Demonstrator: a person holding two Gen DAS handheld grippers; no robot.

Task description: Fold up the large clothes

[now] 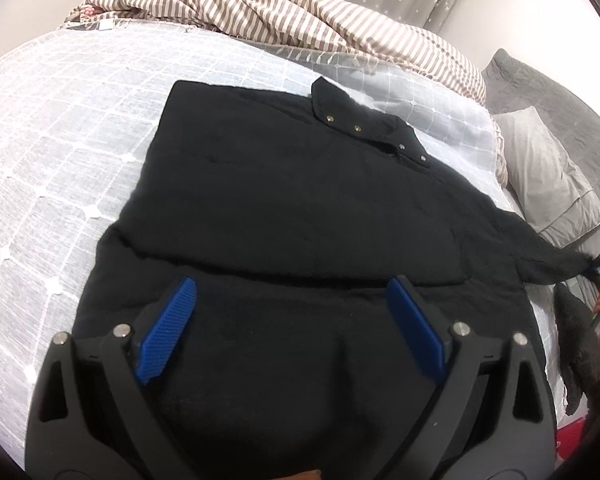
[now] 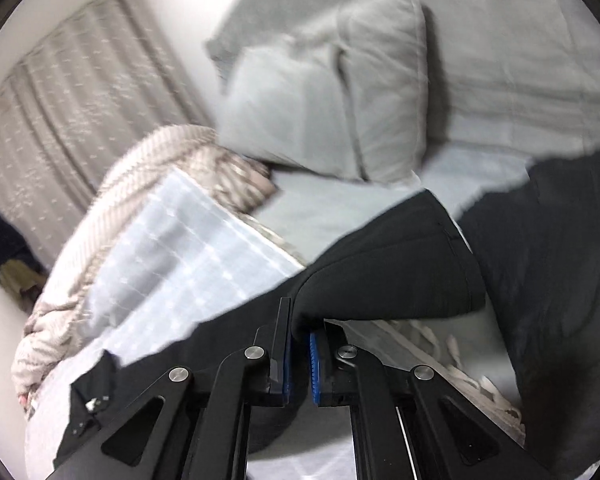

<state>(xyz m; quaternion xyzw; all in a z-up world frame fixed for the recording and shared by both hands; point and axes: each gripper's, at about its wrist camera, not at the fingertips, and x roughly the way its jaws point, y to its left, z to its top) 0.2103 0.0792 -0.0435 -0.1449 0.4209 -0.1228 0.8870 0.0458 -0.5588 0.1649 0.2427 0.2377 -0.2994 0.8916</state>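
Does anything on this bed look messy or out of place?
Mostly the striped blanket, crumpled in a heap at the far edge of the white checked bedspread. The black jacket lies fairly flat, except one sleeve pulled sideways, pinched in the right gripper. The left gripper is open.

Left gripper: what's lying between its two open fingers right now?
Only the black jacket: in the left wrist view its dark fabric fills the gap of the open left gripper, with nothing else there. The fingers aren't pinching it.
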